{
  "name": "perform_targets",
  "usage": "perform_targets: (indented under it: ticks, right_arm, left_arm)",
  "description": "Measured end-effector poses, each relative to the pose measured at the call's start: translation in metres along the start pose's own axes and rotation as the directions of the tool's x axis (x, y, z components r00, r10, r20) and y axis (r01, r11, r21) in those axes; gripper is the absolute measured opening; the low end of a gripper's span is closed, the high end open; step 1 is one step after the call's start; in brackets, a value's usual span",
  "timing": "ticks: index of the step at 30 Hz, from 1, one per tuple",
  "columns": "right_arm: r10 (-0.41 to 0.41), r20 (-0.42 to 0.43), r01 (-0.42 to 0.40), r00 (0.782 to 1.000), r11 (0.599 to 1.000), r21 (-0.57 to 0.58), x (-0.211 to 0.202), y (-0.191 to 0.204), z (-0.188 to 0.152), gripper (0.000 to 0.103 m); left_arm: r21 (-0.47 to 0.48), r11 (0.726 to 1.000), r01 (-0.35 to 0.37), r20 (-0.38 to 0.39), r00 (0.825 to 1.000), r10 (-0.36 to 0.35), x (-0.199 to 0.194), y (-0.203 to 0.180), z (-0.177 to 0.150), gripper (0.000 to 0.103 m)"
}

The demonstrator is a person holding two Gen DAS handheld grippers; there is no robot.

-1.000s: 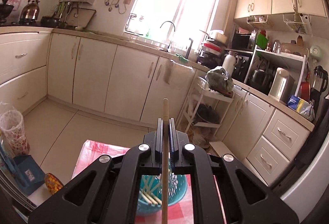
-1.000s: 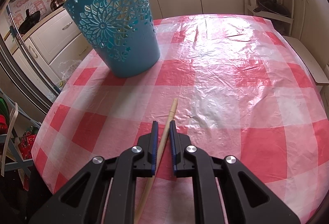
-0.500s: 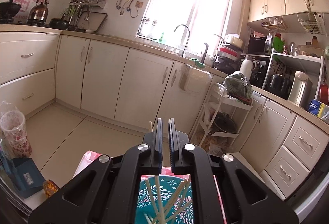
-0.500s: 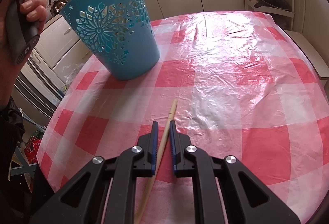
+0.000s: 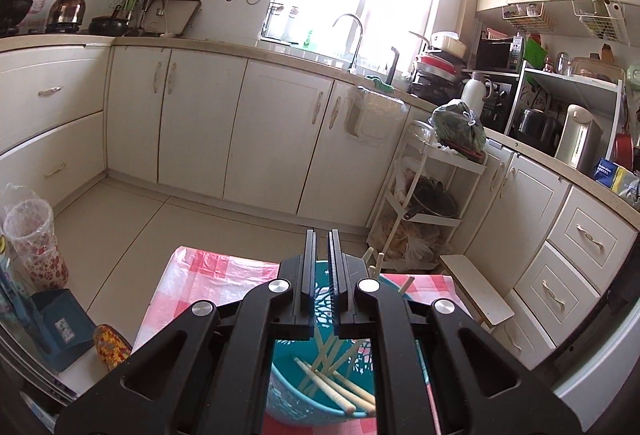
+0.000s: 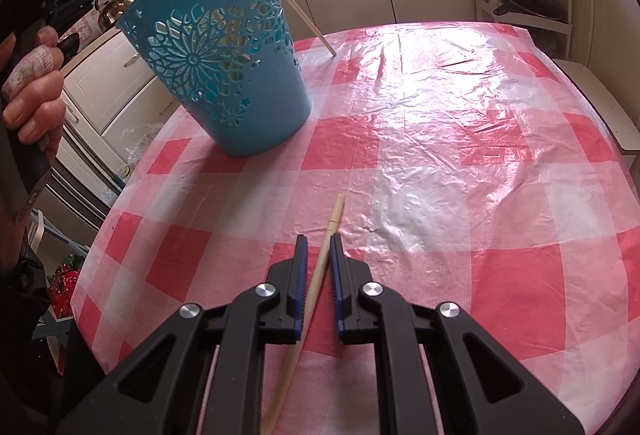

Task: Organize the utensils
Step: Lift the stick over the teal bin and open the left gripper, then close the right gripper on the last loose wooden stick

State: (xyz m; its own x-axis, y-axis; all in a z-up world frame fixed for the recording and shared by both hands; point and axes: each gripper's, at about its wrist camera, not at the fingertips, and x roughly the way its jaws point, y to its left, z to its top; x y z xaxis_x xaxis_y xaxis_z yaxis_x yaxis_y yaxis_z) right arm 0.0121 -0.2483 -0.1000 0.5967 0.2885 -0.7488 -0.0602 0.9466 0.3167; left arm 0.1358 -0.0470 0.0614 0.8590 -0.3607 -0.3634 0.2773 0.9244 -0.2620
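Observation:
A blue cut-out basket [image 6: 224, 67] stands on the red-checked table [image 6: 460, 139] at the far left. In the left wrist view the basket [image 5: 288, 391] is just below my left gripper [image 5: 321, 235] and holds several wooden chopsticks [image 5: 332, 387]. The left gripper is slightly open and empty above the basket. My right gripper [image 6: 318, 241] is low over the table, its jaws slightly apart around a chopstick [image 6: 320, 263] that lies on the cloth. Another chopstick [image 6: 308, 23] leans by the basket's far side.
Kitchen cabinets [image 5: 272, 139] and a white rack [image 5: 432, 203] stand beyond the table's far edge. The left hand with its gripper handle [image 6: 36, 83] shows at the left of the right wrist view. A stool [image 6: 600, 103] stands by the table's right side.
My left gripper let go of its chopstick, which dropped into the basket, and its jaws opened slightly. The right gripper stays around the chopstick on the table and has edged closer to the basket.

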Motion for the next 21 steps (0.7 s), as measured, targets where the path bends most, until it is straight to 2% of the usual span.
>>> perform_targets:
  ticks: [4,7,9,12,15,17,21]
  right_arm:
    - [-0.008,-0.001,0.008,1.0,1.0,-0.017,0.001,0.005,0.0,0.014]
    - [-0.031,-0.001,0.031,1.0,0.998,-0.048,0.002,0.011,-0.001,0.014]
    - [-0.046,0.0,0.046,0.999,0.997,-0.068,0.003,0.015,-0.001,0.014]
    - [-0.048,0.0,0.048,0.999,0.996,-0.069,0.003,0.015,-0.002,0.014]
    - [-0.036,-0.002,0.036,0.999,0.998,-0.053,0.003,0.013,-0.001,0.013]
    - [-0.027,-0.004,0.027,1.0,0.999,-0.034,0.003,0.009,0.0,0.01]
    - [0.026,-0.012,-0.026,1.0,0.999,0.035,0.002,-0.004,0.001,0.006]
  left_arm:
    - [-0.013,1.0,-0.001,-0.019,1.0,0.001,-0.01,0.009,-0.006,0.008]
    - [-0.037,0.999,-0.011,-0.028,1.0,0.01,-0.018,0.021,-0.011,0.019]
    - [-0.057,0.998,-0.014,-0.041,0.999,0.012,-0.018,0.031,-0.01,0.034]
    - [-0.152,0.988,0.022,-0.09,0.995,-0.036,-0.009,0.059,-0.001,0.045]
    - [-0.236,0.971,0.031,-0.129,0.99,-0.063,0.003,0.087,0.008,0.05]
    - [-0.237,0.971,0.018,-0.137,0.989,-0.052,0.006,0.097,0.012,0.052]
    - [-0.24,0.971,-0.014,-0.148,0.989,-0.022,0.008,0.106,0.003,0.065]
